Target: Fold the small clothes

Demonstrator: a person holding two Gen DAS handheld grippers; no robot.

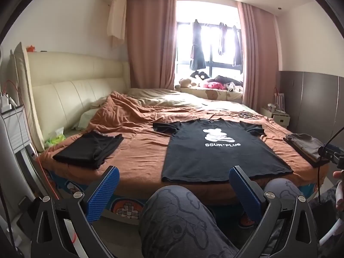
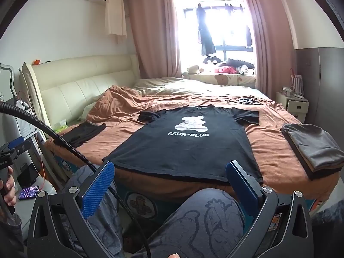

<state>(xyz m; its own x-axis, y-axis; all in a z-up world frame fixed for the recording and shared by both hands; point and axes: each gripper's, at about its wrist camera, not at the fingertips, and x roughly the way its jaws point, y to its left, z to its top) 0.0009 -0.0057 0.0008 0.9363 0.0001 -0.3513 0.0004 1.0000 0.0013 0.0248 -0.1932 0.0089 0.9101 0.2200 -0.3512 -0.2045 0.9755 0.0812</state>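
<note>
Bed [image 1: 139,152]: one, draped in an orange cover, filling the room below the window.
T-shirt [image 1: 217,150]: one, black, white bear print, spread flat and face up at the near edge of the bed, sleeves out.
Folded piles: two; black stack [image 1: 90,148] to the left of the shirt, grey stack [image 2: 316,148] to its right, both apart from it.
Knees [image 1: 185,219]: two, in patterned grey trousers, below the mattress edge.
Left gripper [image 1: 174,176]: held low before the shirt's hem, jaws spread wide, empty.
Right gripper [image 2: 169,172]: level with the hem, jaws spread wide, empty, not touching cloth.
</note>
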